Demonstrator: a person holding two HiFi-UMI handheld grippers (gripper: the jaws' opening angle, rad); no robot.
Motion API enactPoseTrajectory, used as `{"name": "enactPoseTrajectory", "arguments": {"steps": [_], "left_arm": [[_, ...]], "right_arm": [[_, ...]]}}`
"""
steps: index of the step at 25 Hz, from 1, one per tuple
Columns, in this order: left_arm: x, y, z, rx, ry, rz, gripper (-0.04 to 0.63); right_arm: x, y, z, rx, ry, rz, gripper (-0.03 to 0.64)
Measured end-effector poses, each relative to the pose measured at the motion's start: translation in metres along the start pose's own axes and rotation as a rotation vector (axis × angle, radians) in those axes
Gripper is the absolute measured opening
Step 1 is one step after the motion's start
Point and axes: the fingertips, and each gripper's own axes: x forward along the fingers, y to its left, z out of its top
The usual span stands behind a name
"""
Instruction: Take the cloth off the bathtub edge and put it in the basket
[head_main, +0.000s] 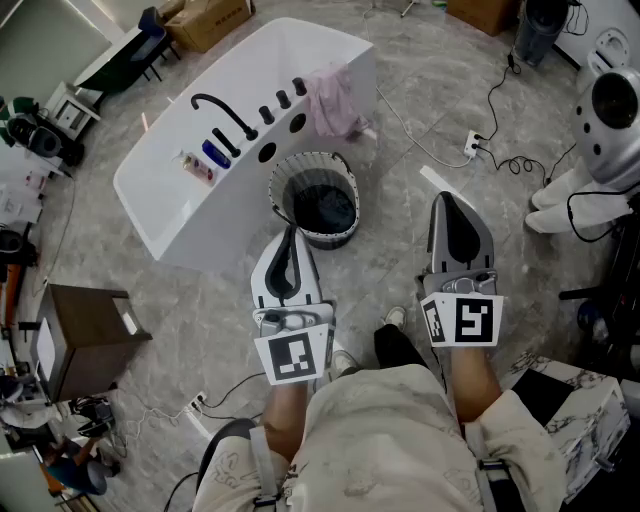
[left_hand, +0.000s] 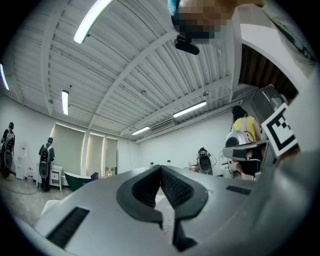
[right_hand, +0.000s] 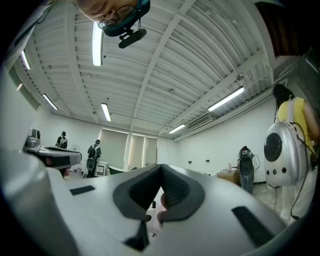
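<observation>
Left gripper (head_main: 292, 232) and right gripper (head_main: 445, 199) fingers together, empty; cloth (head_main: 331, 101) drapes bathtub (head_main: 160, 200) edge; basket (head_main: 312, 160) interior too dark.

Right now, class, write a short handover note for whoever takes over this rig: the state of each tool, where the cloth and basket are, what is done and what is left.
Left tool: shut, empty, held at the near side of the basket.
Right tool: shut, empty, held over the floor to the right of the basket.
Cloth: pink, draped over the bathtub edge, neither tool on it.
Basket: on the floor beside the tub, near the cloth.
Done: nothing yet.
Left: open a tool, grip the cloth, lift it off the edge, drop it in the basket.
</observation>
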Motion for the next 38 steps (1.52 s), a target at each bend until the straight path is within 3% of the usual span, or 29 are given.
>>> {"name": "enactPoseTrajectory", "arguments": {"steps": [7,18,22,31,38], "left_arm": [[-0.073,0.06,0.016,-0.007,-0.024,0.005,0.003],[-0.105,0.082,0.016,-0.051,-0.02,-0.005,0.003],[-0.103,0.083,0.01,-0.058,-0.006,-0.009,0.003],[-0.066,0.074,-0.002,-0.052,0.019,0.023,0.003],[-0.014,0.038,-0.009,-0.038,0.043,0.003,0.003]], "right_arm": [[-0.037,0.068,0.012,0.013,0.015,-0.017,-0.012],[-0.057,0.102,0.017,-0.005,0.028,-0.026,-0.011],[-0.054,0.102,0.012,0.055,0.033,-0.022,-0.012],[-0.029,0.08,-0.007,0.062,0.06,0.005,-0.011],[-0.003,0.032,-0.021,0.124,0.062,0.014,-0.011]]}}
